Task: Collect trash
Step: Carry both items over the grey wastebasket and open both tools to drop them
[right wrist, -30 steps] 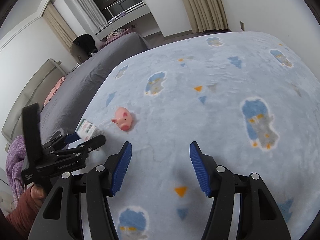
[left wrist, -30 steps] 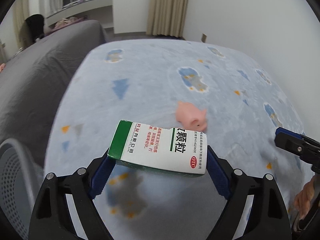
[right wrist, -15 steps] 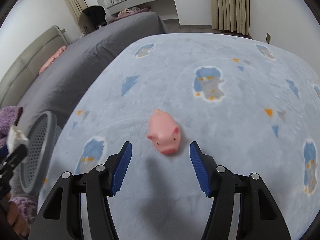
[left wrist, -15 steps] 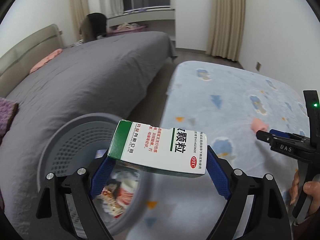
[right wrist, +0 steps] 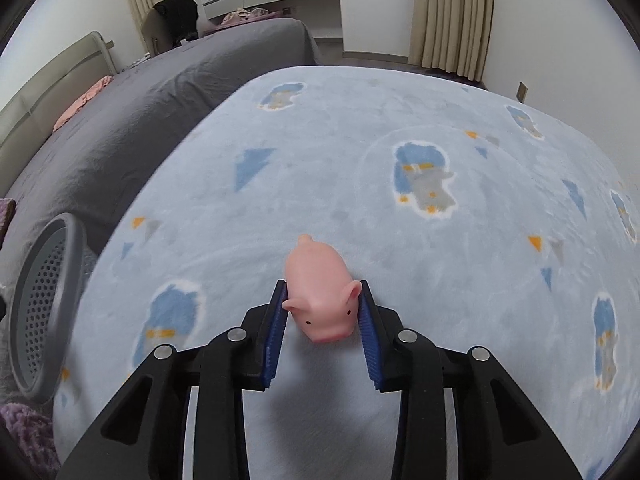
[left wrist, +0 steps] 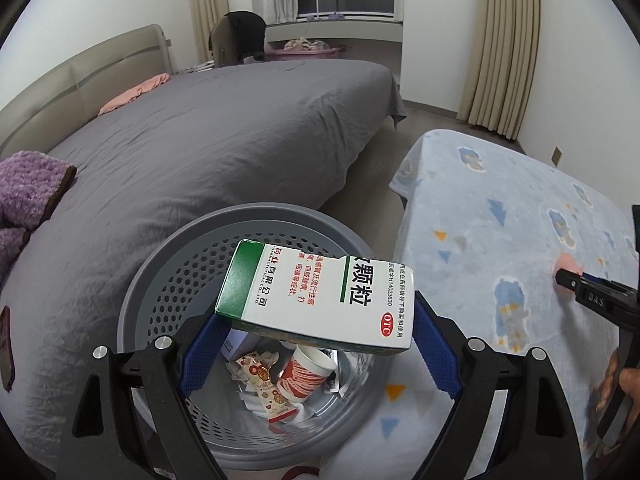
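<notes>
Your left hand-held gripper point(left wrist: 316, 344) pinches the medicine box point(left wrist: 320, 300) directly above the grey basket point(left wrist: 256, 216): spread it and drop. Your right hand-held gripper point(right wrist: 322, 316) has just been closing on the pink pig toy point(right wrist: 320, 292), well right of the basket; lift next.

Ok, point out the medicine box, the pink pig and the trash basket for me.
Medicine box point(left wrist: 320, 300): left wrist view, on its white printed face.
Pink pig point(right wrist: 320, 296): right wrist view, on its back behind the ears.
Trash basket point(left wrist: 180, 276): left wrist view, on the perforated inner wall.
</notes>
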Demonstrator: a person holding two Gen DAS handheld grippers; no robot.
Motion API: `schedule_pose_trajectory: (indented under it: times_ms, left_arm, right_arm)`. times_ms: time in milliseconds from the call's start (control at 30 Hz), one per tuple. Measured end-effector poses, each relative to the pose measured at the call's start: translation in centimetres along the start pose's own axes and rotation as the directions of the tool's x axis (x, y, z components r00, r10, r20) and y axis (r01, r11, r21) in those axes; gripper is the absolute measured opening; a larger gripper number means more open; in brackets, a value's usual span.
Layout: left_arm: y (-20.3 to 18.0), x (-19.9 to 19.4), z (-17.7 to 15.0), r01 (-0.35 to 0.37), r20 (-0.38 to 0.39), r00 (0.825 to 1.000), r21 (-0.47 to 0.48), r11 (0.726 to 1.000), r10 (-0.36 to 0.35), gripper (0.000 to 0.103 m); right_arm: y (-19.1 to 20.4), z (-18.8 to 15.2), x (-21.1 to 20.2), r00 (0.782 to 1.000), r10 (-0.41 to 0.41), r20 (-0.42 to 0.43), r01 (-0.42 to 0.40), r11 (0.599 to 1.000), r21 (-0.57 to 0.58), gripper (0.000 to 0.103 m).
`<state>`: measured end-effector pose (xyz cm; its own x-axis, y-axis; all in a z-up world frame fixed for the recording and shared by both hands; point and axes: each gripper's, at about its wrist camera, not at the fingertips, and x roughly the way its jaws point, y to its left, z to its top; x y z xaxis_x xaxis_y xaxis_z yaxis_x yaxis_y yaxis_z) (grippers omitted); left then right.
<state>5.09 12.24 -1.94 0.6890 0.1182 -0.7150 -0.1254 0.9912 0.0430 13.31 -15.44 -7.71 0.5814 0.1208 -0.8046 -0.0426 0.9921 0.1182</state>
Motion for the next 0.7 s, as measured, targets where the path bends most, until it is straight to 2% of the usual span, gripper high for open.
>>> schedule_pose_trajectory:
  times_ms: [200,333,533,700]
  left_arm:
    - [2.3,-0.6,0.6,-0.044,0.01,0.999,-0.014,0.999,0.044,0.084]
    - [4.8,-0.7,0.8,-0.082,0.01,0.997,-0.042,0.996,0.082,0.084]
    - [8.9,-0.4,0.5,-0.118,-0.012,0.993,-0.108,0.987,0.117,0.084]
    - [10.9,0.1,-0.3,-0.144,-0.03,0.989,-0.127,0.981,0.142,0.084]
  right_arm:
    - [6.1,0.0,-3.9,0.991,0.125,0.045,-0.122,0.991,-0.063,0.033]
    - [11.9,0.4,-5.7,0.971,0.234,0.059,-0.224,0.965,-0.135,0.033]
    - [19.2,0.0,-5.7,0.94,0.341,0.014,-0.329,0.917,-0.226,0.033]
    - [23.1,-0.7,-4.6,0.925,0.378,-0.038,-0.374,0.887,-0.271,0.033]
